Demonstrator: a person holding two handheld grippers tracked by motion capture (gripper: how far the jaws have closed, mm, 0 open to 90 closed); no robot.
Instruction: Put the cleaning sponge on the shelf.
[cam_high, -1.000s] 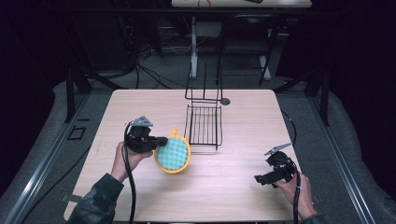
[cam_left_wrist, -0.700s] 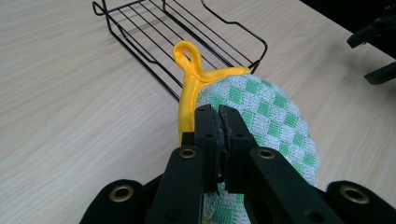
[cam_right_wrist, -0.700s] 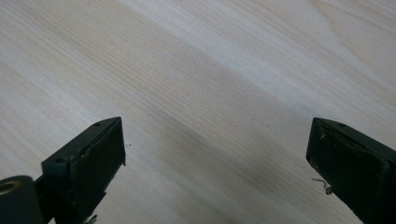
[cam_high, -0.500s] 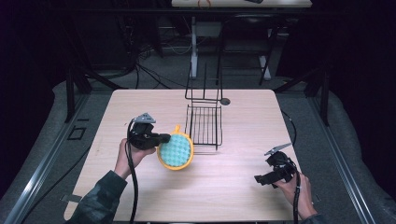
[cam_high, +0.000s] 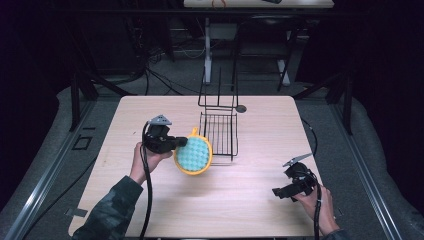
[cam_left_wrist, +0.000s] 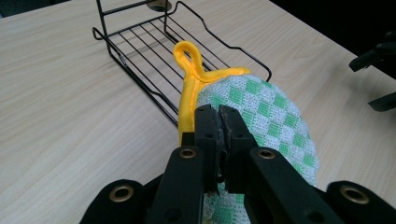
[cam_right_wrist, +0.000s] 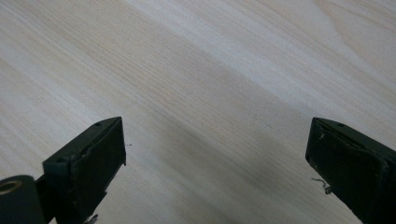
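A round pot holder (cam_high: 194, 155) with green-and-white checks and a yellow rim hangs off the table, tilted on edge. My left gripper (cam_high: 181, 142) is shut on its rim, and in the left gripper view the jaws (cam_left_wrist: 219, 122) pinch the pot holder (cam_left_wrist: 271, 112) just below its yellow loop. The black wire rack (cam_high: 219, 131) stands right beside it, toward the table's middle back. My right gripper (cam_high: 278, 191) rests low near the front right of the table, jaws wide open (cam_right_wrist: 217, 149) with nothing but bare wood between them.
The rack's tall wire back (cam_high: 219, 90) rises at the far side, with a small dark round knob (cam_high: 241, 108) by it. The wooden table (cam_high: 250, 200) has bare room across the front and left. Cables trail from both grippers toward the near edge.
My left gripper has carried the pot holder up and to the right, closer to the wire rack, tilting it more upright. The right gripper has stayed put.
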